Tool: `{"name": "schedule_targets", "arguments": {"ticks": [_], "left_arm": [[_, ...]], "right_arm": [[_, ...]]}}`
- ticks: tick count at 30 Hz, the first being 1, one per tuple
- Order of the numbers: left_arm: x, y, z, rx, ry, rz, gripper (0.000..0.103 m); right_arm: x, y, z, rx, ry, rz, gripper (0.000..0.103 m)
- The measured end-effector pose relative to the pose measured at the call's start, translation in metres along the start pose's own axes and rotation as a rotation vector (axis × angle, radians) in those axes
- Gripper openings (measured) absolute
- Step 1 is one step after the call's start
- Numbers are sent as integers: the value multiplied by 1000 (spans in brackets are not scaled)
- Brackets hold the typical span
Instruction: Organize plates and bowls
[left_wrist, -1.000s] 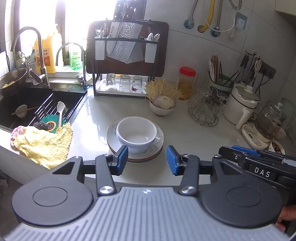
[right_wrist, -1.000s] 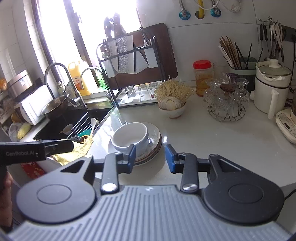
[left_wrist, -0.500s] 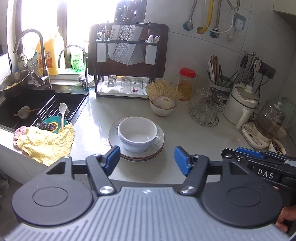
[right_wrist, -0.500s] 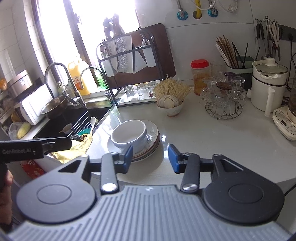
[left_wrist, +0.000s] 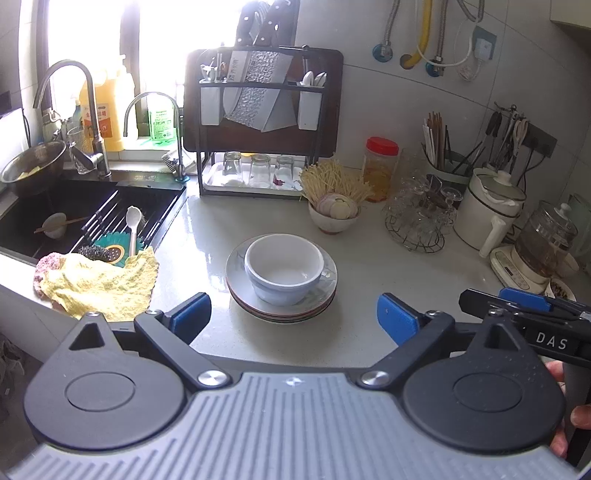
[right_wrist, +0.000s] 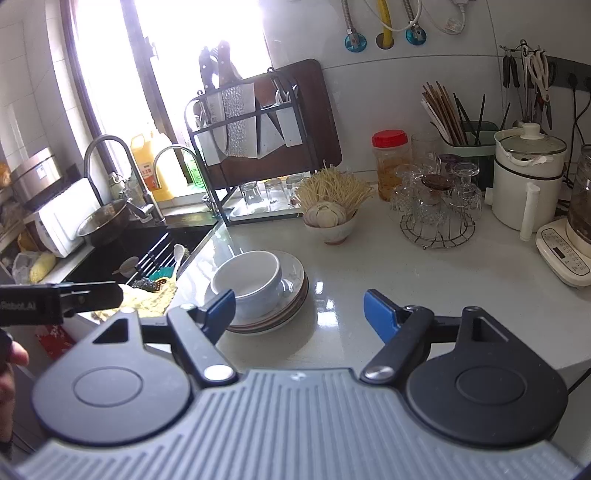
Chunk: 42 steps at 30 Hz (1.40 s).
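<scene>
Both pairs of jaws have just been opening and stand wide apart with nothing between them: the left gripper and the right gripper hover short of the white bowl, clear of it. That bowl sits upright inside the top of a small stack of plates on the pale countertop.

Taking the bowl as the landmark: the dark sink lies to its left and further back, with a steel mixing bowl at the sink's far edge. Directly behind the bowl stands the black knife rack, upturned glasses on its tray. Behind and to the right are a white kettle and a wire stand of glass cups. A yellow cloth drapes over the counter edge to the bowl's left. Just behind it on the right sits a small bowl of garlic and noodles, with a red-lidded jar further back. A white spoon rests in the sink.

Open counter lies between both grippers and the stack.
</scene>
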<state>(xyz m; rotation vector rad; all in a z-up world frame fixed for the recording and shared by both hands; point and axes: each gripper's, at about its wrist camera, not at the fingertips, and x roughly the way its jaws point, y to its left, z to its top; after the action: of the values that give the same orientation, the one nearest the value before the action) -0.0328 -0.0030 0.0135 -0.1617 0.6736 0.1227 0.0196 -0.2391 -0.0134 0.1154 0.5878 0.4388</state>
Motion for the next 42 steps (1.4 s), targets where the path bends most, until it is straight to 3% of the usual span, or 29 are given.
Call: {"name": "schedule_targets", "arguments": {"ticks": [2, 4, 6, 23, 42], "left_arm": [[2, 2, 0, -6, 5, 4, 99], [3, 2, 0, -4, 11, 3, 99], [3, 2, 1, 9, 9, -4, 99], [5, 5, 0, -7, 35, 47, 100], [7, 2, 4, -6, 24, 32, 100]], "right_arm": [[0, 1, 1, -11, 0, 4, 79], [1, 2, 1, -15, -4, 9, 95], [1, 3, 2, -25, -11, -3, 103], [7, 8, 1, -22, 26, 31, 103], [5, 7, 0, -13, 17, 26, 103]]}}
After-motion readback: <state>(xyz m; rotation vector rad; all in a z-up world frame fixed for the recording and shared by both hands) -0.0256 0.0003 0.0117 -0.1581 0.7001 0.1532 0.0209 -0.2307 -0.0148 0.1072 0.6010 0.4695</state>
